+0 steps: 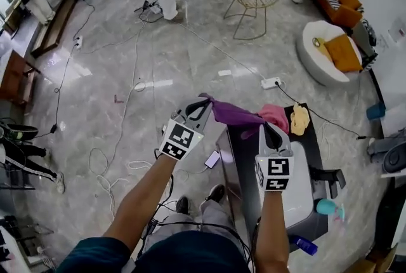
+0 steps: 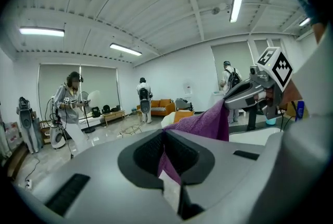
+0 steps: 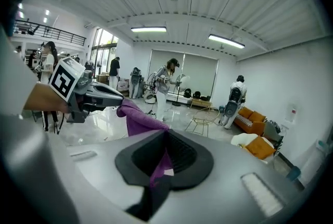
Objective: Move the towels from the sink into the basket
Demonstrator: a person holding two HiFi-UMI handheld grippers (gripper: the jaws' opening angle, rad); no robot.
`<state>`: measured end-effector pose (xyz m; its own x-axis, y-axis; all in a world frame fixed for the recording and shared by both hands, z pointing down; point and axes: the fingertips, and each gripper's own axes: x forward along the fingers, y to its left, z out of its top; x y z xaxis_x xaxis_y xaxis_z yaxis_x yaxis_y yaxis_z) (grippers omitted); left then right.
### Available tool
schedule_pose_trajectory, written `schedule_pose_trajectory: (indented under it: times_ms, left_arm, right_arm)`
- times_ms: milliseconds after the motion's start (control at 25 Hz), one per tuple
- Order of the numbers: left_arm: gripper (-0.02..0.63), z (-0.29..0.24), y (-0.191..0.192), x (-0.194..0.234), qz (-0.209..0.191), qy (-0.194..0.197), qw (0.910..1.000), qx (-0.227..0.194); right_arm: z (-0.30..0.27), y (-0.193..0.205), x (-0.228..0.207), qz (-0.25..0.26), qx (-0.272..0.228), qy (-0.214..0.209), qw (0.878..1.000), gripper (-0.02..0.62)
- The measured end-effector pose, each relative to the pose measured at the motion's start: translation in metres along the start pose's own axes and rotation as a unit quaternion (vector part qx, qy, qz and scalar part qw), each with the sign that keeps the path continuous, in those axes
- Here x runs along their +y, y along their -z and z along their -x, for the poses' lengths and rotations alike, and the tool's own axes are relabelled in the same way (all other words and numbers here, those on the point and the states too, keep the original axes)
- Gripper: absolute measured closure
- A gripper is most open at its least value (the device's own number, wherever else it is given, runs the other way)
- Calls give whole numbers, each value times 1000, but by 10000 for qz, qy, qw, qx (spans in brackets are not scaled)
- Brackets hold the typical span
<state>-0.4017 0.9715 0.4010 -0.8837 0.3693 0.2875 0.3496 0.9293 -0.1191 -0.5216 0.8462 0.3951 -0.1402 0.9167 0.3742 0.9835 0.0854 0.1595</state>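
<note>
Purple towel [image 1: 235, 115], clamped in both hand-held grippers [image 1: 204, 101] [image 1: 269, 129]

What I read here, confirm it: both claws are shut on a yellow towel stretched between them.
Wrong colour. The towel stretched between the left claw and right claw is purple, not yellow; both are shut on it. Each gripper view shows purple cloth pinched there.

The head view looks steeply down from above the person's arms onto the floor [image 1: 158, 62], with the left gripper [image 1: 204, 102] and the right gripper [image 1: 270, 128] close below it. The left gripper view sits just behind its own jaws, nearly level, facing the right gripper. The right gripper view faces the opposite way, toward the left gripper. All three share the purple towel [image 1: 233, 115] stretched between them.
</note>
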Motion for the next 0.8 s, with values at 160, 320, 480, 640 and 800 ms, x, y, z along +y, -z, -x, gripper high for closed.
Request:
schedule_pose_trajectory:
  times_ms: [160,320,480,640,800]
  left_arm:
    - [592,36,-36,21,-129,-125,9995,-250]
    - [592,69,-63,26,-207,-127,9986,-470]
    - [592,101,-88,28,-309,-64,9971,-694]
    - [592,132,-106,24,-404,54,9950,-914]
    - [592,158,-116,12,-479,144,9932,-1055]
  right_arm:
    - [12,-53,15,120,-401,18,9991,572]
    - [35,-88,28,168,-682,125,9975,572]
    - [58,-116,41,230,-884,262,9955,572]
    - [82,-133,55,281,-1017,449,9934,572]
    - [109,-138,66,252,-1109,582,9918,572]
